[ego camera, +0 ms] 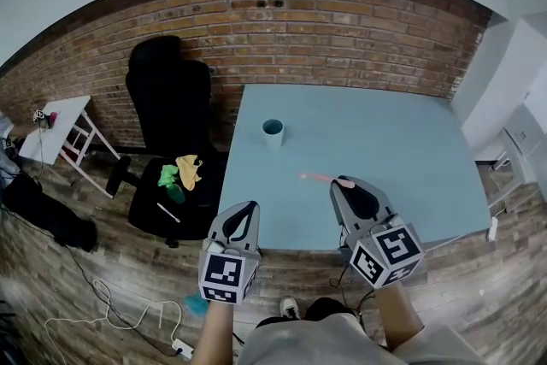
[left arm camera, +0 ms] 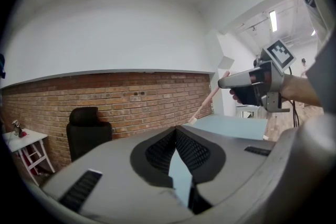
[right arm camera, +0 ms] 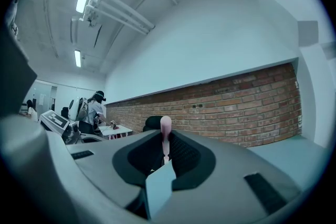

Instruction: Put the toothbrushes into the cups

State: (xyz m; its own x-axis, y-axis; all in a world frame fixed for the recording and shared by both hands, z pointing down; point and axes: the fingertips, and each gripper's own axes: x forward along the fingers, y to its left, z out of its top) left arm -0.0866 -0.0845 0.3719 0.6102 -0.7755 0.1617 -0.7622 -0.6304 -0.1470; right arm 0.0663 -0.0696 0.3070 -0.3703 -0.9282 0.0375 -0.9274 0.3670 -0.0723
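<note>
While the right hand-held gripper (ego camera: 345, 185) gripped it by one end, the pink toothbrush (ego camera: 318, 178) stuck out leftward over the bench (ego camera: 402, 141). We could not tell whether its free end touched the surface. In the right gripper view we saw the toothbrush (right arm camera: 165, 132) standing up from between the jaws, which were closed on its shaft. From the left gripper view the same toothbrush (left arm camera: 206, 103) slanted down from the right hand-held gripper (left arm camera: 227, 80) toward the bench (left arm camera: 231, 126).

A teal cup (ego camera: 273, 132) stood upright farther back on the bench, toward its left side and well apart from the toothbrush.

We held the left hand-held gripper (ego camera: 247, 210) at the near left edge of the bench. Its jaws (left arm camera: 176, 132) were pressed together at the tips with nothing between them.

Left of the bench we saw a black office chair (ego camera: 169, 94) with green and yellow cloths (ego camera: 180, 173) on its seat. A white side table (ego camera: 58, 126) stood farther left. A brick wall (ego camera: 342, 34) ran behind everything.
</note>
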